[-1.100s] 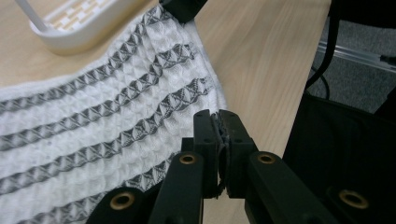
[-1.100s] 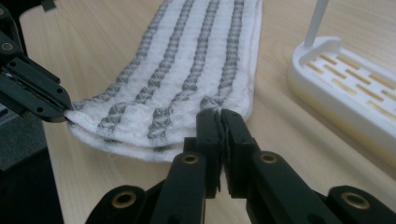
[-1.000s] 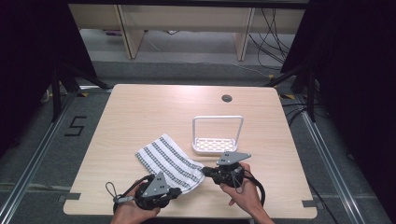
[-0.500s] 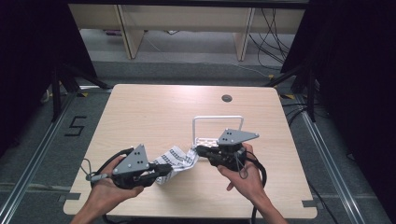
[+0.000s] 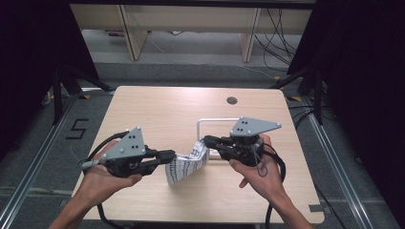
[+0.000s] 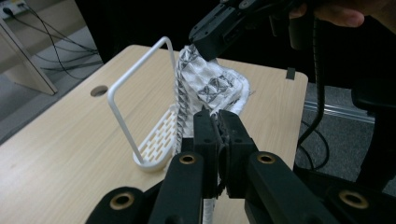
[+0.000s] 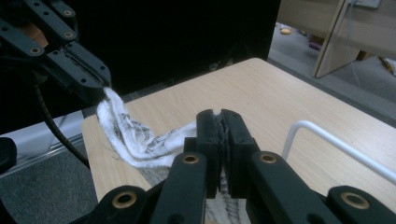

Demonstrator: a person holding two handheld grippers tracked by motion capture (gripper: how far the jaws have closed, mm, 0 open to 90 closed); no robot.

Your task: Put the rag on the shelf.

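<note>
At the bottom of the high view the person's forearms come in, each hand around a gripper. The left gripper (image 5: 167, 155), lower left of centre, has its jaws closed on one end of a white cloth with black stripes (image 5: 187, 163); the right gripper (image 5: 207, 141), just right of centre, has its jaws closed on the other end – the cloth hangs crumpled between them, above the wooden surface (image 5: 157, 112). The left gripper view shows the cloth's triangle weave and a slotted base on the white wire rack (image 6: 156, 135); the high view shows that rack mostly behind the right gripper. Farther off, a "5" (image 5: 78, 129) is taped on the floor at mid-left, and a round cable hole (image 5: 232, 100) sits near the surface's far edge.
</note>
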